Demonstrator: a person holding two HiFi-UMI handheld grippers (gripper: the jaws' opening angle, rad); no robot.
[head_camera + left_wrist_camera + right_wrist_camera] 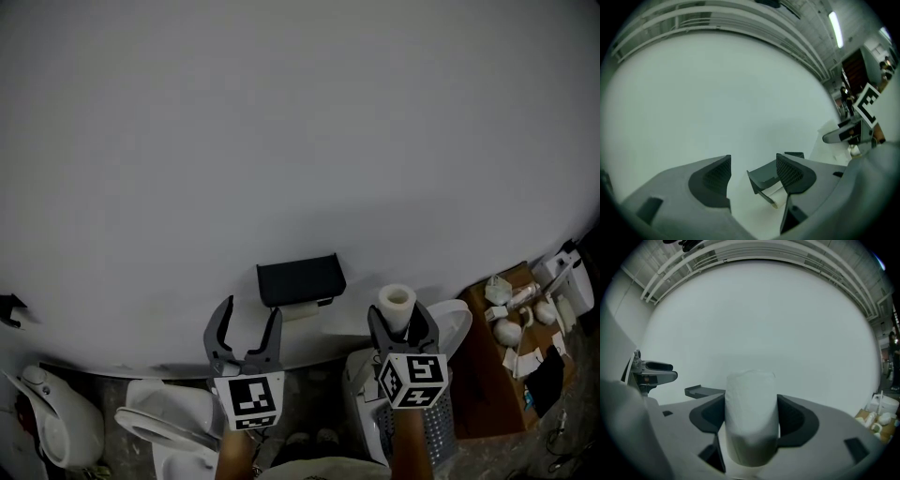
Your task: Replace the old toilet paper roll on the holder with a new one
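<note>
- The black holder (301, 279) is fixed to the white wall (281, 141), with the old roll (302, 310) slung beneath its cover. It looks like a thin, pale cylinder, so it seems nearly spent.
- The left hand-held gripper (249, 314) is up in front of it, jaws spread wide with nothing between them. In the left gripper view the holder sits in the gap and slightly toward the right jaw, and it is beyond the tips, not touched.
- Why open and empty? I'd say this is the removal hand, lined up to close on the old roll and draw it off.
- The right hand-held gripper (751, 404) is clamped on the new roll (397, 302), one pad on each flank. The jaws stand wide because the roll is fat.
- The new roll stands on end with its core hole facing up. It is parked to the right of the holder and clear of it, which keeps it out of the left side's way.
- It will need turning onto its side to match the holder's axis before it can go on.
- Judged progress: early. The old roll is on the holder and the swap has not begun.
- The risk I see is a soft roll squashing under a hard squeeze, so a firm but gentle grip suits it.
- Low in the head view are a toilet (159, 420) on the left and a cardboard box (478, 375) of odds and ends on the right. Neither is in play.
</note>
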